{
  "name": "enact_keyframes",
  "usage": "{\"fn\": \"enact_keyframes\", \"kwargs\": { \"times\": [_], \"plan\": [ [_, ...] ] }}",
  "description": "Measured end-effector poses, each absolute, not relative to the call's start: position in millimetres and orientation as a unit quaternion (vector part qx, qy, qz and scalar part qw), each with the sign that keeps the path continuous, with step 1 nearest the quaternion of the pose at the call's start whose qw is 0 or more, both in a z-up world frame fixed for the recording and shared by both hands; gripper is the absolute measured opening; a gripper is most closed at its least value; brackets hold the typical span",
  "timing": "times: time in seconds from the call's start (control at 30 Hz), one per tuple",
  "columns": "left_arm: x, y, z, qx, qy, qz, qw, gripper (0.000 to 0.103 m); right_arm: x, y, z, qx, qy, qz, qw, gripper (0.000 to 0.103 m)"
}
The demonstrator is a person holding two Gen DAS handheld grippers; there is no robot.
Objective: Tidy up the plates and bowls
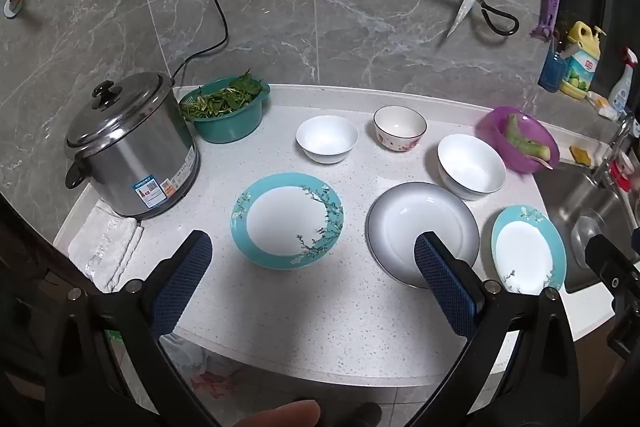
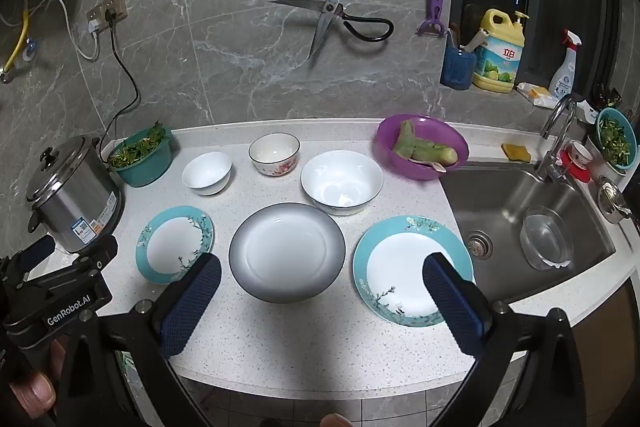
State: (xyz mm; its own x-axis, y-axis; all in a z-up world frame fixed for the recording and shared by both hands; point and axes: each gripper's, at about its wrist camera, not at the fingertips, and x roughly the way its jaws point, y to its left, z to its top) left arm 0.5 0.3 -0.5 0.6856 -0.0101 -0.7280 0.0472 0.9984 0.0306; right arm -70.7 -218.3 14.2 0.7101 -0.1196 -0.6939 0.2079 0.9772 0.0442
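Note:
On the white counter (image 1: 320, 315) lie a teal-rimmed plate (image 1: 287, 220) (image 2: 175, 243), a grey-rimmed plate (image 1: 422, 233) (image 2: 287, 252) and a second teal-rimmed plate (image 1: 528, 249) (image 2: 412, 269). Behind them stand a small white bowl (image 1: 327, 139) (image 2: 207, 173), a flowered bowl (image 1: 400, 127) (image 2: 274, 153) and a large white bowl (image 1: 471, 167) (image 2: 341, 182). My left gripper (image 1: 314, 259) is open and empty above the counter's front, before the left teal plate. My right gripper (image 2: 322, 281) is open and empty, before the grey plate.
A steel pot (image 1: 128, 151) and a teal colander of greens (image 1: 226, 109) stand at the left. A purple basin with a vegetable (image 2: 420, 147) sits by the sink (image 2: 520, 211). A folded cloth (image 1: 106, 247) lies at the left front. Scissors (image 2: 332, 11) hang on the wall.

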Motion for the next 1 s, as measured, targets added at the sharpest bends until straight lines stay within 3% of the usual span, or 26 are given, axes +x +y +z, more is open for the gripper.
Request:
{"fn": "enact_keyframes", "kwargs": {
  "times": [1.0],
  "plan": [
    [7.7, -1.3, -4.6, 0.026, 0.399, -0.010, 0.917, 0.103, -63.6, -216.3, 12.7, 0.054, 0.372, -0.091, 0.922, 0.103]
  ]
}}
